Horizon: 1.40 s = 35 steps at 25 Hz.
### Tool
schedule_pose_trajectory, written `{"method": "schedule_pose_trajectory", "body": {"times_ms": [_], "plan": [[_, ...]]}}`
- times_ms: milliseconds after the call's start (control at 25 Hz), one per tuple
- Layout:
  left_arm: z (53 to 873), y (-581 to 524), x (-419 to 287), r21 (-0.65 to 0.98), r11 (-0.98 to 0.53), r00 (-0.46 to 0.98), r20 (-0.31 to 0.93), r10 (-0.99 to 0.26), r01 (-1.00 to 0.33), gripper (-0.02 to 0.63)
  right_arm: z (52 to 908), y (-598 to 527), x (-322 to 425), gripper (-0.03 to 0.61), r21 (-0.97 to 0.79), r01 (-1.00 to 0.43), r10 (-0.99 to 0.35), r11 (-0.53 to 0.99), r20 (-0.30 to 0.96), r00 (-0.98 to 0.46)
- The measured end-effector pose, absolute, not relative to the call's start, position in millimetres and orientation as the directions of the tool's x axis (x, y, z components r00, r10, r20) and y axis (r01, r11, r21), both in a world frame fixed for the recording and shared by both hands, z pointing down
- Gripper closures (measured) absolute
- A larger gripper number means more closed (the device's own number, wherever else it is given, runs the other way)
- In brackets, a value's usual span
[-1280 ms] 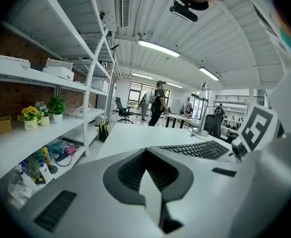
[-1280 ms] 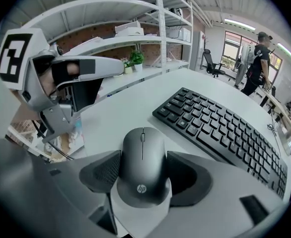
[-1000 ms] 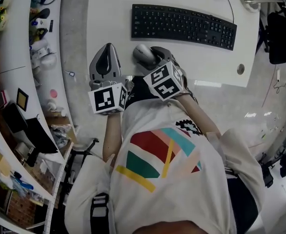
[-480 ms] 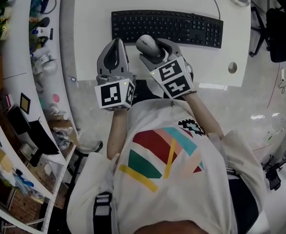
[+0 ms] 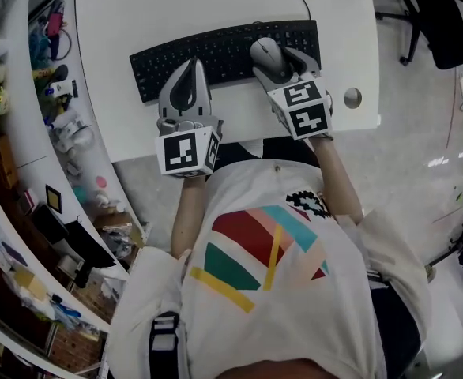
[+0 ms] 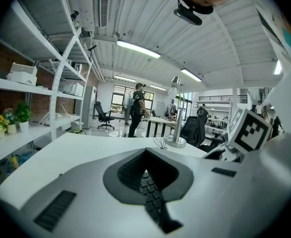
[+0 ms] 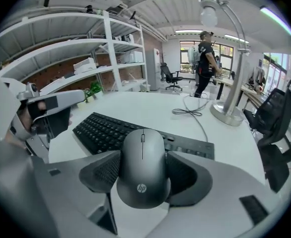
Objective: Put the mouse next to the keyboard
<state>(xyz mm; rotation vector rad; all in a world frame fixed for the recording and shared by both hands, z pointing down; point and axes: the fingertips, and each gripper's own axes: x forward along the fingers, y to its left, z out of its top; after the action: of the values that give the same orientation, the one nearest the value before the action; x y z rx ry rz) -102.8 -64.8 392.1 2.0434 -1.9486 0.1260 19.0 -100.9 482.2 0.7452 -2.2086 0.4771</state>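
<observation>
Upper middle of the head view, one keyboard [image 5: 216,54] lies on the white table [image 5: 121,22], and the right gripper [image 5: 279,60] holds the one mouse [image 5: 265,52] over its right end. Left gripper view: the left gripper [image 6: 146,155] has its two jaws pressed together, empty, with keys showing below. Right gripper view: both jaws pinch the mouse's sides, the keyboard just beyond.
</observation>
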Motion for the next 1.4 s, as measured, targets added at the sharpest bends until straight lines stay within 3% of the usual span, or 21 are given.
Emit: {"method": "schedule_pose_trajectory", "body": {"times_ms": [600, 1120, 1400], "plan": [[409.9, -170.6, 20.8, 0.137, -0.136, 0.173, 0.315, -0.933, -0.981, 0.571, 511.0, -210.8, 199.4, 0.275, -0.090, -0.817, -0.470, 0.569, 0.780, -0.413], [402.7, -181.1, 50.9, 0.112, -0.194, 0.220, 0.318, -0.922, -0.975, 0.571, 523.7, -219.0, 221.4, 0.275, -0.082, -0.849, -0.483, 0.521, 0.792, -0.373], [391.4, -166.5, 42.1, 0.112, -0.167, 0.193, 0.296, -0.935, -0.980, 0.571, 508.9, -222.9, 225.7, 0.273, 0.043, -0.867, -0.613, 0.497, 0.724, -0.316]]}}
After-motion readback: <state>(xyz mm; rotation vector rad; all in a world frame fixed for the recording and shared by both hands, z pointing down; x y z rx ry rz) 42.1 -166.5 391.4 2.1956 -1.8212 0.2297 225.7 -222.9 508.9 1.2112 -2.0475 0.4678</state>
